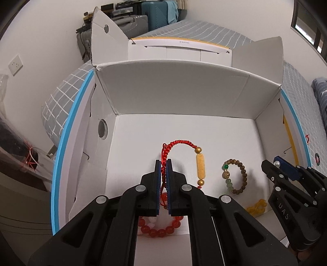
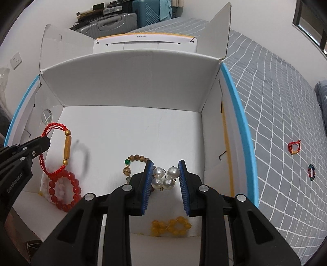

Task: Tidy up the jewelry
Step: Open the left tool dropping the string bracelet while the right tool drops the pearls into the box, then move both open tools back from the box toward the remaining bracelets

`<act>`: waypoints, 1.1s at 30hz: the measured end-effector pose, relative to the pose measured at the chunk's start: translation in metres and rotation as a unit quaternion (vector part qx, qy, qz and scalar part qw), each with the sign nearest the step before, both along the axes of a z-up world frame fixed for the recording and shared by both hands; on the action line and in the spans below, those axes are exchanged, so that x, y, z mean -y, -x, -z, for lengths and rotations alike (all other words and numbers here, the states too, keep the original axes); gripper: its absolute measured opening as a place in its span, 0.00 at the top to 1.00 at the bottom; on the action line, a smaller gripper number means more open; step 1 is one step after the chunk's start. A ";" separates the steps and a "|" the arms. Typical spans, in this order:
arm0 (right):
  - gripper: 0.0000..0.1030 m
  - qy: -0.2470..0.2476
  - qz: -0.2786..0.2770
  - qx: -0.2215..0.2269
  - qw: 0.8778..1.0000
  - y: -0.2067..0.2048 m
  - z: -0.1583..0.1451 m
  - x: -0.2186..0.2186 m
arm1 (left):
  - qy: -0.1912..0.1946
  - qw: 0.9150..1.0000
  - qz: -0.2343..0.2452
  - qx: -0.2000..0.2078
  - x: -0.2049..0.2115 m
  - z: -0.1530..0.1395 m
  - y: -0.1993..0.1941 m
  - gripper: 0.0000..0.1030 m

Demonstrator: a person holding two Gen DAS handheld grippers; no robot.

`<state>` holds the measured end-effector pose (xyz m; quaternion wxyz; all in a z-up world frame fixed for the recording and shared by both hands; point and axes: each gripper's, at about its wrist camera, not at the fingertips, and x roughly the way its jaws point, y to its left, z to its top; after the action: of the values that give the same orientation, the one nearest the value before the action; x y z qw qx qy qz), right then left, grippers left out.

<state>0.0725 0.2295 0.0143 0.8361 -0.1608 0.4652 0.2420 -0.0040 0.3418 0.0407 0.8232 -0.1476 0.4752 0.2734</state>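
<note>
My left gripper [image 1: 163,163] is shut on the cord of a red braided bracelet [image 1: 199,166] with gold beads and holds it above the floor of the white cardboard box [image 1: 184,96]. It also shows in the right wrist view [image 2: 67,146]. My right gripper [image 2: 165,163] holds a pearl bracelet [image 2: 164,178] between its blue pads over the box floor. A brown bead bracelet [image 1: 235,177] with green beads, a red bead bracelet [image 2: 63,192] and a yellow bead bracelet [image 2: 171,226] lie in the box.
The box [image 2: 130,81] stands on a bed with a grey checked cover [image 2: 276,102]. A small red bracelet [image 2: 294,147] and a dark multicoloured bead bracelet [image 2: 311,173] lie on the cover right of the box. Suitcases [image 2: 126,18] stand behind.
</note>
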 end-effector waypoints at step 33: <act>0.07 -0.087 0.062 0.088 0.990 -0.002 -0.070 0.072 | -0.055 0.996 0.003 0.064 0.031 -0.045 0.005 0.06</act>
<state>0.0742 0.1574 0.0842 0.8979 -0.0791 0.3764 0.2142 -0.0085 0.3108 0.0853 0.8598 -0.1180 0.4062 0.2861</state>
